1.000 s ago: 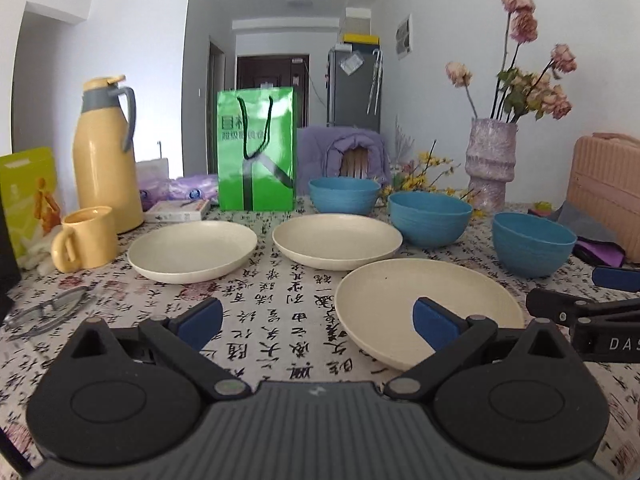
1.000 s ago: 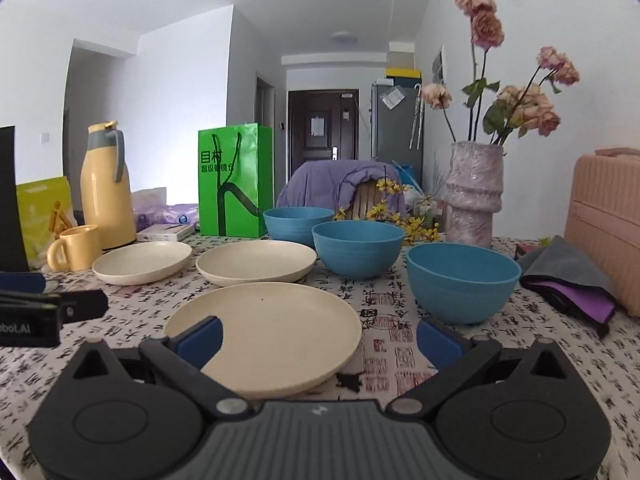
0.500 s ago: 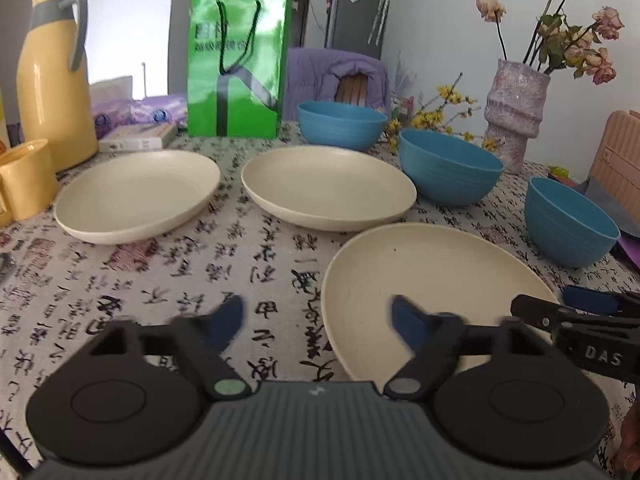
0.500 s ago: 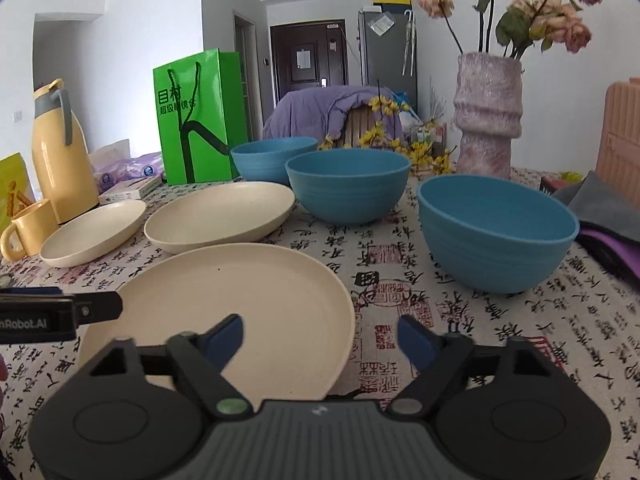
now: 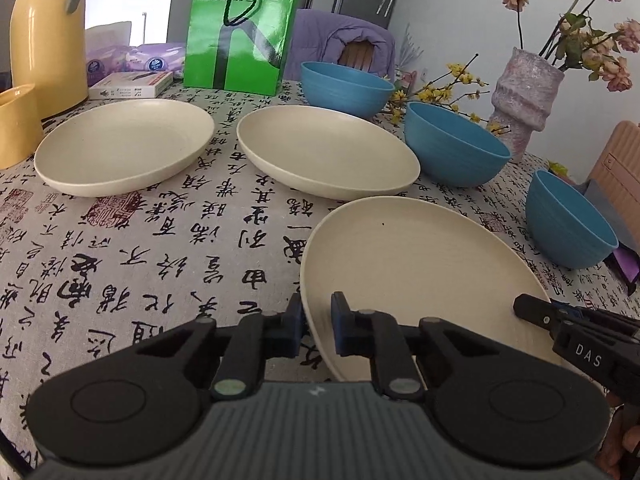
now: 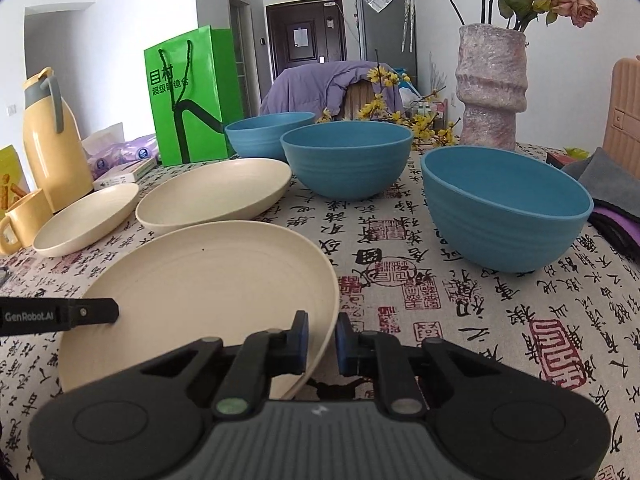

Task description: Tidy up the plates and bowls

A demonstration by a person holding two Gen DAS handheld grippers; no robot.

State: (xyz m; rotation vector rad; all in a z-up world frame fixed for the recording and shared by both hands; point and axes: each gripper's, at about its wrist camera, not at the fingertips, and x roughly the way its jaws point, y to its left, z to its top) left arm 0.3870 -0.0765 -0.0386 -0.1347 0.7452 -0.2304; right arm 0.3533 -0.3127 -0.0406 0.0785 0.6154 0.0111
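Observation:
The nearest cream plate (image 5: 420,272) (image 6: 208,280) lies on the patterned tablecloth with both grippers at its near rim. My left gripper (image 5: 318,322) is shut on the plate's left edge. My right gripper (image 6: 322,338) is closing on the right edge, with the rim pinched between its blue pads. Two more cream plates (image 5: 124,144) (image 5: 328,148) lie behind it. Three blue bowls (image 6: 268,132) (image 6: 348,160) (image 6: 504,208) stand in a row to the right.
A yellow thermos (image 5: 44,40) and yellow mug (image 5: 16,124) stand at the left. A green paper bag (image 5: 244,28) is at the back. A vase of flowers (image 6: 492,92), a pink case (image 6: 624,116) and a dark cloth (image 6: 612,184) crowd the right.
Both grippers came forward and down to the near plate, and their jaws went from wide open to closed on its rim.

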